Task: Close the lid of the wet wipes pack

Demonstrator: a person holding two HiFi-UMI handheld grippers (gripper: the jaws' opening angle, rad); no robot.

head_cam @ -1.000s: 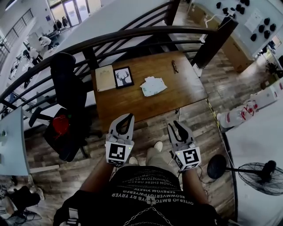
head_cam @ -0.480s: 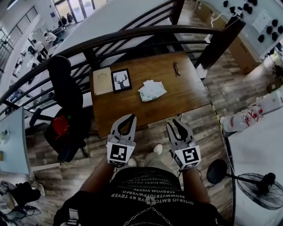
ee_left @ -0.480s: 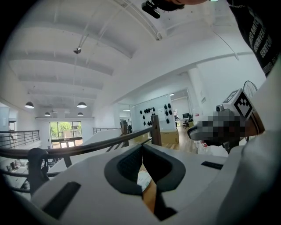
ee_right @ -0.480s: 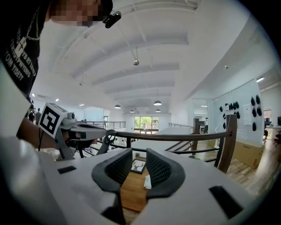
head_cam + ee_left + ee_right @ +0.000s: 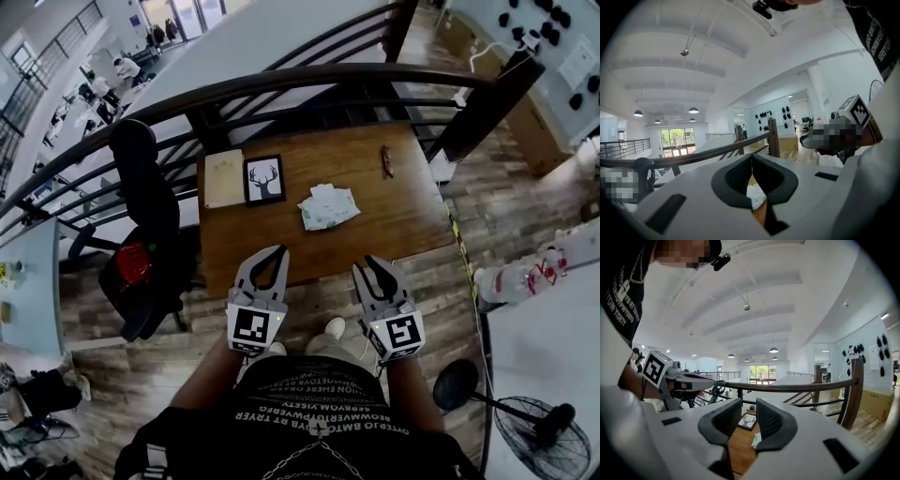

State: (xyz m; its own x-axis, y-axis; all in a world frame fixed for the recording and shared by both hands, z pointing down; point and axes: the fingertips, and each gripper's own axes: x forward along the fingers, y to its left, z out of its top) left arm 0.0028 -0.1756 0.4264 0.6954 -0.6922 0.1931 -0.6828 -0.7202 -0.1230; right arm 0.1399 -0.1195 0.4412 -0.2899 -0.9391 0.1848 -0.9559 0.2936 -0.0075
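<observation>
Closer comes the wooden table [image 5: 412, 220]. It sits lower and larger in the head view than a second ago, so the person is walking up to it with both tools carried out in front. The left gripper [image 5: 277, 255] rides with its jaw tips touching and nothing caught between them. The right gripper [image 5: 372, 267] holds its jaws a little apart, a narrow slot with only air in it, and that gap hasn't changed.

The wet wipes pack [image 5: 328, 206] lies flat near the middle of the table, well ahead of both grippers. It is just right of the framed deer picture [image 5: 263, 179] and apart from the small dark object [image 5: 385, 160] nearer the railing. The pack shows pale and rumpled, but from here I can't tell how its lid stands.

So this is still the approach, and nothing on the table has been touched. My read is that the reach to the pack comes next, with the lid press after that.
</observation>
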